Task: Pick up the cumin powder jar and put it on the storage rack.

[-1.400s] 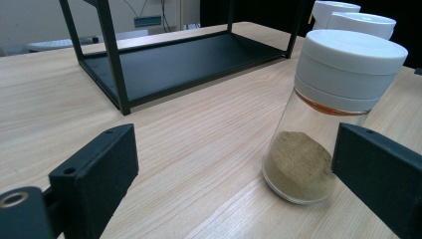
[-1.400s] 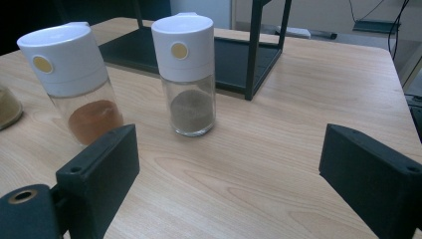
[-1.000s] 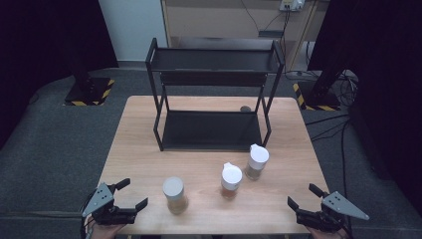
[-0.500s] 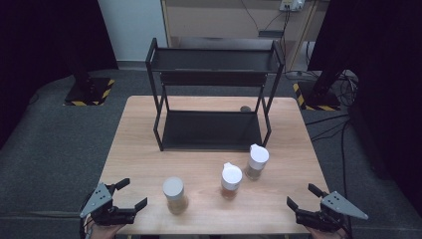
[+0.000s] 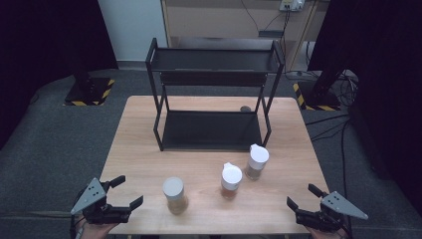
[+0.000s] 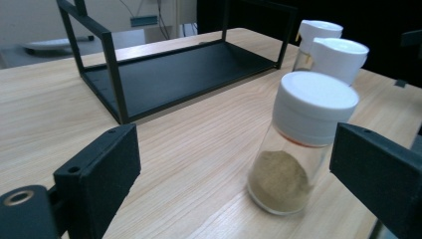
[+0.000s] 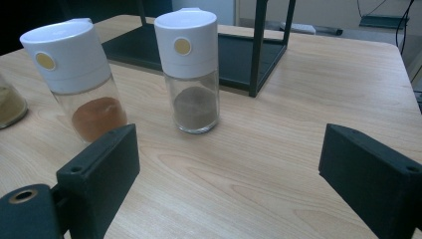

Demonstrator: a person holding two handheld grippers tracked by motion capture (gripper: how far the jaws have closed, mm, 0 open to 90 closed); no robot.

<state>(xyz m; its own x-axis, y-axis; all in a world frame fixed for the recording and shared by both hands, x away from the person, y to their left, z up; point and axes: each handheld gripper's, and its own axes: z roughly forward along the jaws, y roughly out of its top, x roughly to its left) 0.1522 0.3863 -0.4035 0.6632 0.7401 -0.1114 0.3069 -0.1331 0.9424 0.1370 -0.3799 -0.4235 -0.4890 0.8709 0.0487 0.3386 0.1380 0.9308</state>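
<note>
Both claws hang at the near edge of the table [image 5: 144, 149], jaws spread wide and gripping nothing. Just ahead of the left gripper [image 5: 125, 191], slightly to its right, stands the jar of tan powder [image 5: 175, 195] with its flat white cap. Ahead of the right gripper [image 5: 303, 196], off to its left, the jar of reddish powder [image 5: 231, 181] stands nearest, and the jar of grey powder [image 5: 257, 162] just beyond it. Farther off, past all three jars, sits the black two-tier rack [image 5: 211, 94].
</note>
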